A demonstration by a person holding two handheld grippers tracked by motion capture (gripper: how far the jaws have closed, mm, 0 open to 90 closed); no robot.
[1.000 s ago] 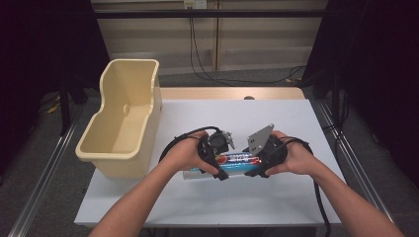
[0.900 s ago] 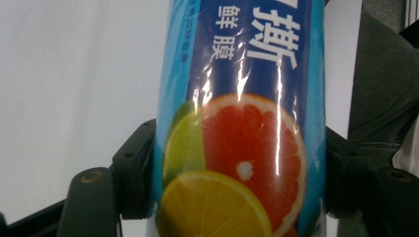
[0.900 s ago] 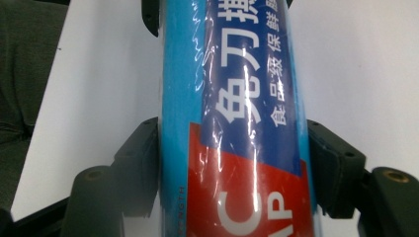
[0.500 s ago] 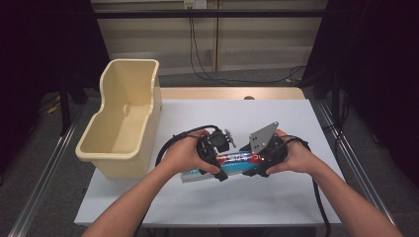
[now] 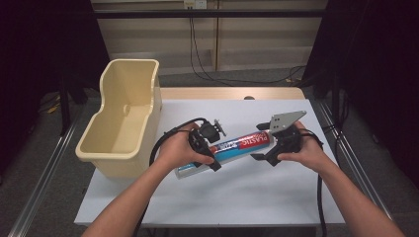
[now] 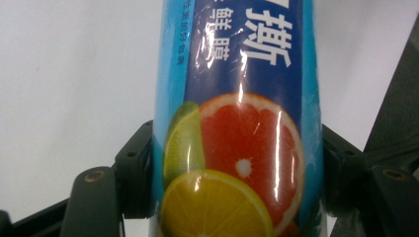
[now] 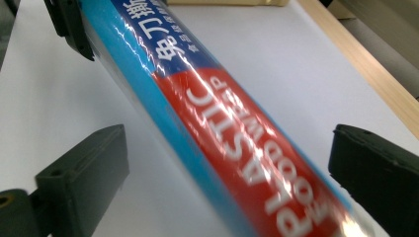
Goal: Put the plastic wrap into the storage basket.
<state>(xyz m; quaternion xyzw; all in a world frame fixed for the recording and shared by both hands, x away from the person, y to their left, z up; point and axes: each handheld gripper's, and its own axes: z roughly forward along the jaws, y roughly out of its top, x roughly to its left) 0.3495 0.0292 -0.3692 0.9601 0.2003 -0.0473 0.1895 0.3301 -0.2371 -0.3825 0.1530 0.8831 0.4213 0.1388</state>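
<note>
Two grippers; left gripper (image 6: 237,197) clamping roll (image 6: 237,123).

Black tools (image 5: 207,148), trailing black cables (image 5: 320,197)

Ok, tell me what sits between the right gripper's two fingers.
The red end of the plastic wrap roll runs between the right gripper fingers, with bare white table showing in the gaps, seen in the right gripper view.

Roll (image 5: 231,146): near end hidden under left hand (image 5: 179,148); both ends cut off in gripper views; small print illegible.
</note>
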